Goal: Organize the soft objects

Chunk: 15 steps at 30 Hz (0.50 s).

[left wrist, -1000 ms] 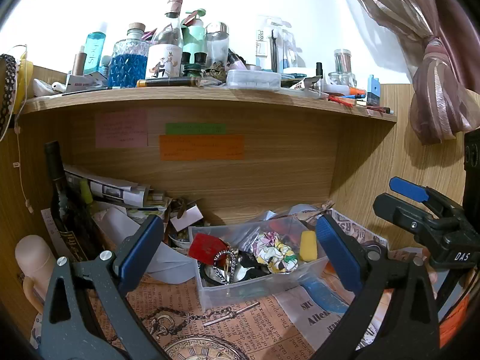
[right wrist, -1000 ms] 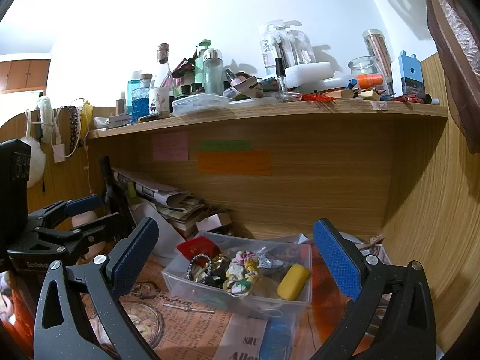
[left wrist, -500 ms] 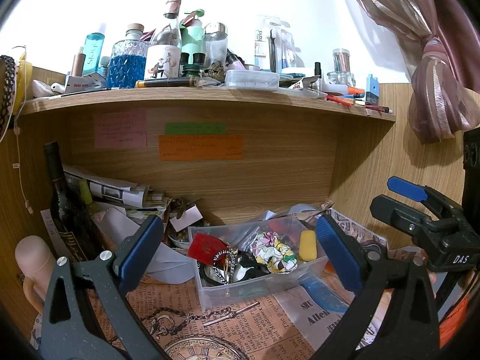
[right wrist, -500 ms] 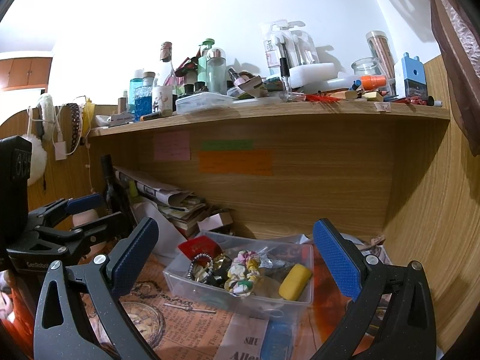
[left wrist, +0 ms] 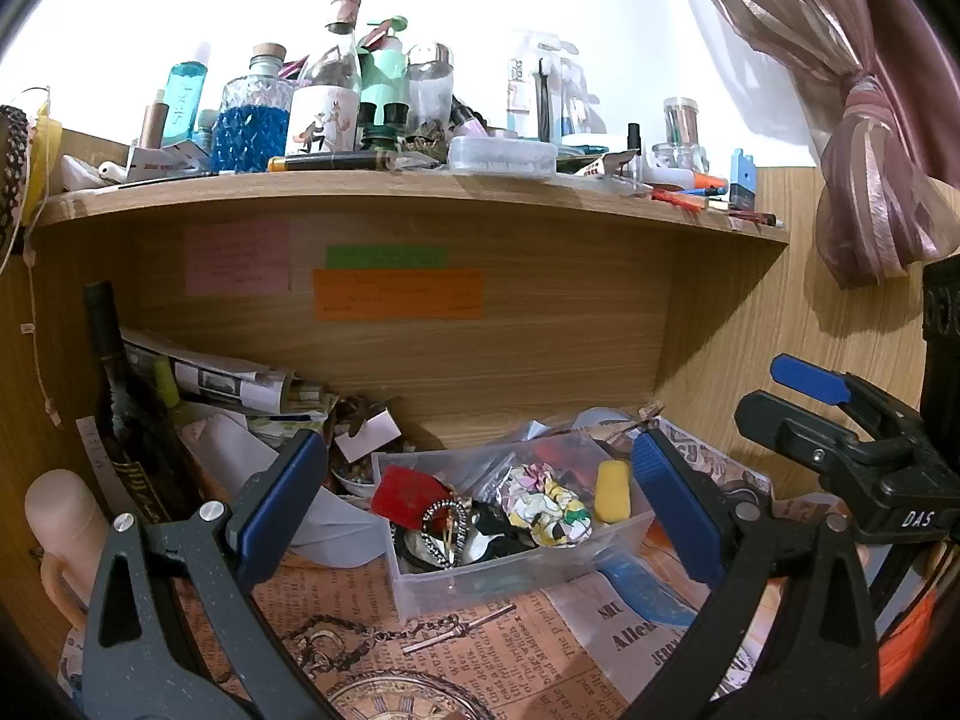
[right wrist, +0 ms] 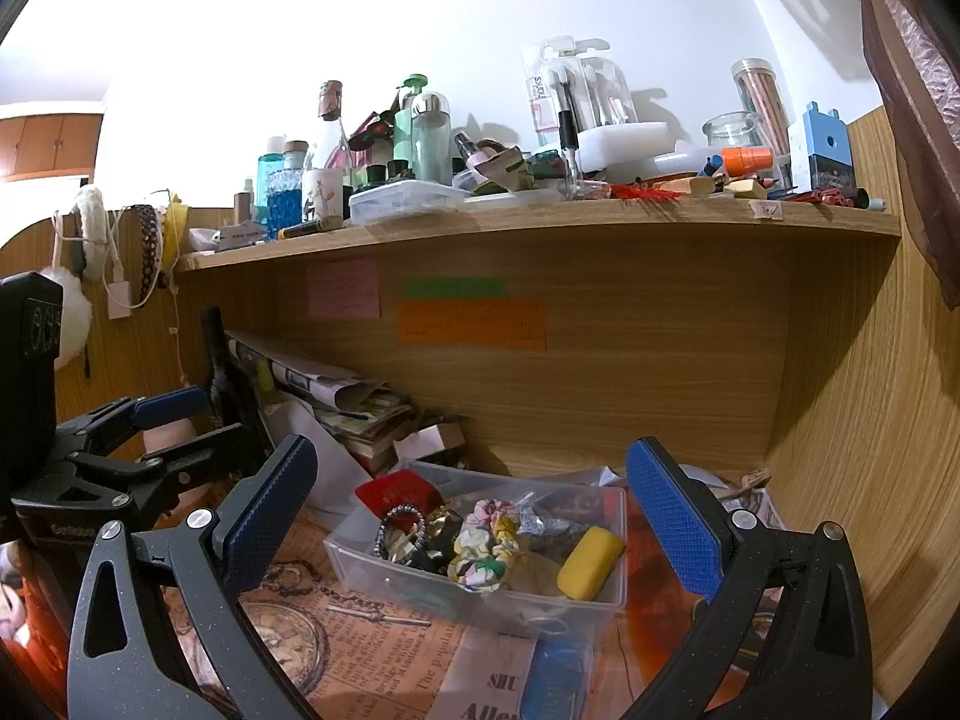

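Clear bin (left wrist: 522, 576): sits on newsprint-patterned paper (left wrist: 492, 654) in the desk nook, in front of both tongs.
Bin contents: floral scrunchie (left wrist: 546, 504) mid-bin, yellow sponge (left wrist: 612, 499) at the right end, red tag (left wrist: 408, 495) and beaded bracelet (left wrist: 447, 531) at the left.
Left gripper (left wrist: 477, 507): fingers spread wide, empty, short of the bin.
Right gripper (right wrist: 471, 519): likewise released, nothing held.
Around: dark wine bottle (left wrist: 129, 420) and a paper stack (left wrist: 240, 384) to the left; chain (left wrist: 384, 639) just before the bin.
Shelf (left wrist: 420, 192): crowded with bottles overhead.
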Each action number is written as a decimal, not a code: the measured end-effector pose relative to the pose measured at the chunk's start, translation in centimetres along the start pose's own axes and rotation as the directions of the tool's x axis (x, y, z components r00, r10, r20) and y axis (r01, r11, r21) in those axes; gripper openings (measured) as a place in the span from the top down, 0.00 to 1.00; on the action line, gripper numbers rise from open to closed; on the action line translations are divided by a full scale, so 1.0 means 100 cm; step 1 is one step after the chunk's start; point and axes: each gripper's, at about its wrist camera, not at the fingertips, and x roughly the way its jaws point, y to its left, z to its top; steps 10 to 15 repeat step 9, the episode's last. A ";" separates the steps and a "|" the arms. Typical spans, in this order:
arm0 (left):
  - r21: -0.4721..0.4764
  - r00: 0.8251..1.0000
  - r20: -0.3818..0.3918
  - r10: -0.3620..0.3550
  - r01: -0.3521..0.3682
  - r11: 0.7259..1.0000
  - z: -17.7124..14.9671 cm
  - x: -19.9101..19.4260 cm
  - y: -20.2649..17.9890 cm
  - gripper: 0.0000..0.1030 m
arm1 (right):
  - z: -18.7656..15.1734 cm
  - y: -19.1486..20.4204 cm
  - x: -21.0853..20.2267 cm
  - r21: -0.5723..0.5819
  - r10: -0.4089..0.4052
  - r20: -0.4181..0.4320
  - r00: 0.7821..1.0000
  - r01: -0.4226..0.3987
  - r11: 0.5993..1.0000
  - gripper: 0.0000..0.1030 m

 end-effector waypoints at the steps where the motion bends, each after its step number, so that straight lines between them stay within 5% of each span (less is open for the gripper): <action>1: 0.001 1.000 -0.003 -0.004 0.004 1.000 0.000 0.001 -0.001 0.00 | -0.001 0.000 0.000 0.000 0.000 0.000 1.000 0.000 1.000 0.00; 15: -0.006 1.000 -0.013 -0.015 0.015 1.000 -0.001 0.005 -0.002 0.00 | -0.003 0.000 0.003 0.004 0.000 -0.006 1.000 0.000 1.000 0.00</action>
